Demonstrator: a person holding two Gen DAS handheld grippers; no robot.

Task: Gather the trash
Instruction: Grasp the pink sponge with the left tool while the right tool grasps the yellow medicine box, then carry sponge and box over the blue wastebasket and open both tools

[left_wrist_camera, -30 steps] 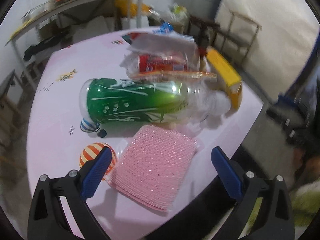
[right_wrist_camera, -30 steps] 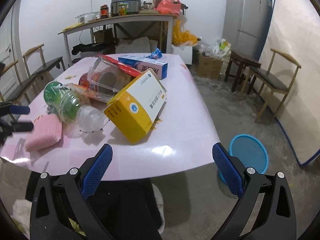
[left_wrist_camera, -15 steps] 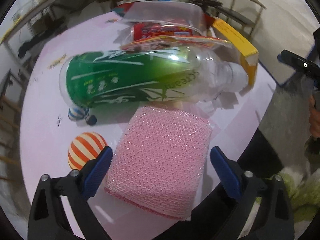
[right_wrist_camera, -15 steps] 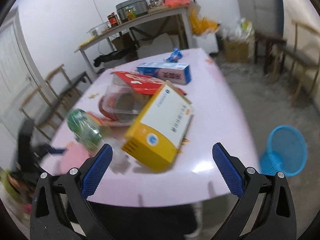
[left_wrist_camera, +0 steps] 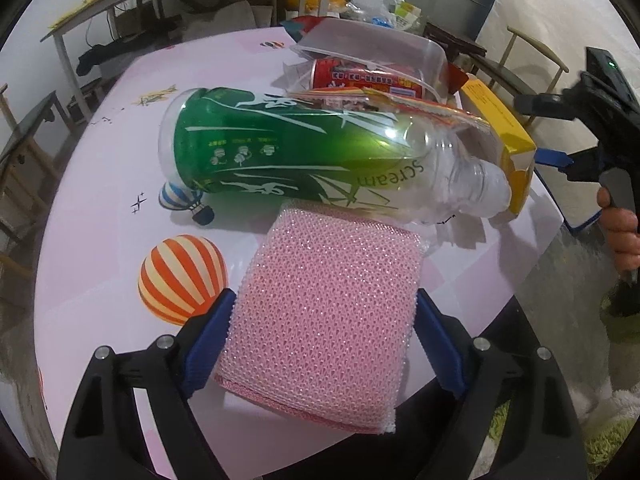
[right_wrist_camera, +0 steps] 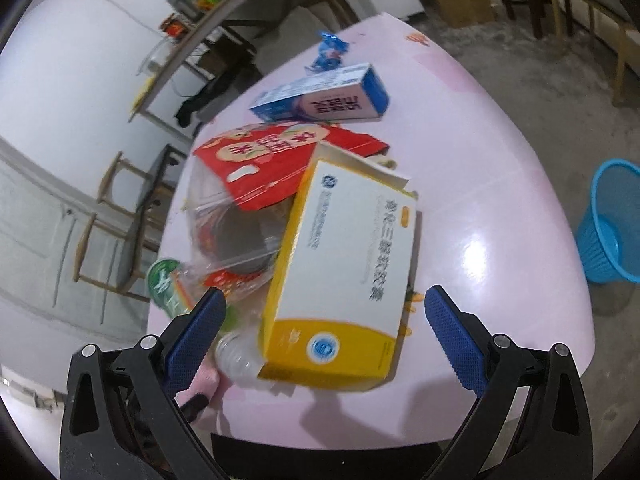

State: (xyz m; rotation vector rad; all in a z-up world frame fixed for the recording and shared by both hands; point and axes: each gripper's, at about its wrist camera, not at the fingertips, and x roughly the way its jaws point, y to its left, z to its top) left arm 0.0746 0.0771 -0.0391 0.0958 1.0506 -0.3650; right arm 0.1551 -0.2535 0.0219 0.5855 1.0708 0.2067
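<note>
Between closing tongs: knobbly pink sponge.

Motion-blurred lettering on the yellow box, green bottle largely hidden behind it.

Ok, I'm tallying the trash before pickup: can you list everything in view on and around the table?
pink sponge: 1, pink, near table edge, between the left fingers
plastic bottle: 1, clear with green label, lying on its side behind the sponge
yellow box: 1, yellow and white, beside the bottle's neck
red can: 1, red, under the clear container
clear container: 1, transparent, tipped over the can
red carton: 1, red, flattened, behind the yellow box
blue box: 1, blue and white, far side
blue wrapper: 1, blue, far edge
table: 1, pink
blue basket: 1, blue, on floor
left gripper: closing around the sponge
right gripper: open, over the yellow box
</note>
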